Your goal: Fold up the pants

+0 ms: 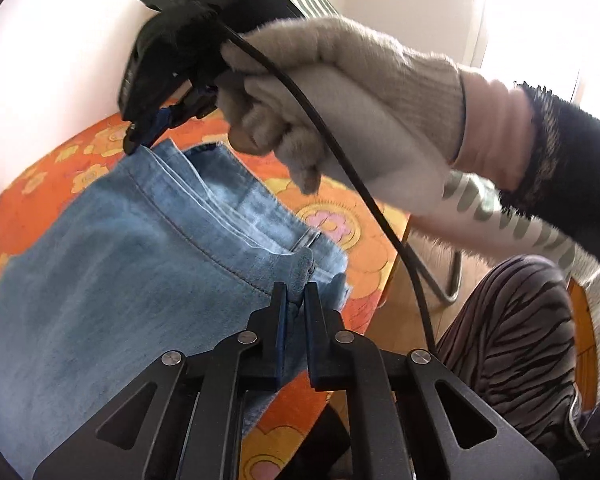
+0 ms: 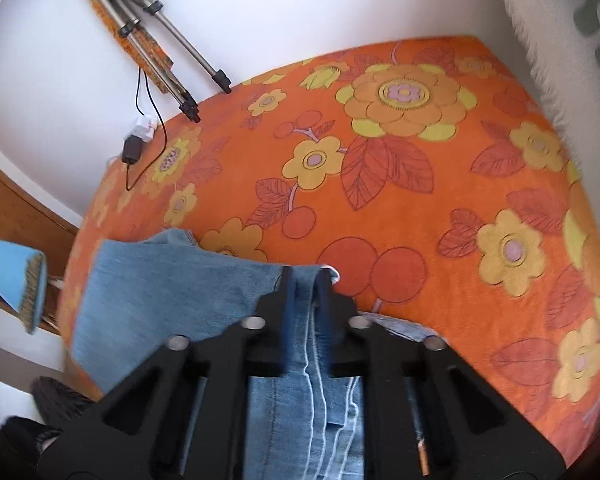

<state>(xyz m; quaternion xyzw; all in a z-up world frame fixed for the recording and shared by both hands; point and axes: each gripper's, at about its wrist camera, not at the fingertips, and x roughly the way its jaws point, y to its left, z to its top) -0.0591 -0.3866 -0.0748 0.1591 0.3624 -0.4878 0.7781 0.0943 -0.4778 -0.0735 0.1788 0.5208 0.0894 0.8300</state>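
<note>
between left gripper [image 1: 296, 298] fingers: thin denim corner, pinched nearly closed. right gripper [image 2: 306, 284] likewise clamped on jeans [image 1: 112, 248] edge, at 11 o'clock in left view. jeans lifted over orange floral cover [image 2: 420, 184]. risk: shallow left bite slips, layers splay, fold skews.

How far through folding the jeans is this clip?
Mid-fold. Done: the jeans already show stacked layers. In hand: left gripper and right gripper each have jaws clamped on a denim edge, lifted over the orange floral cloth. Left: laying it down, flattening.
</note>
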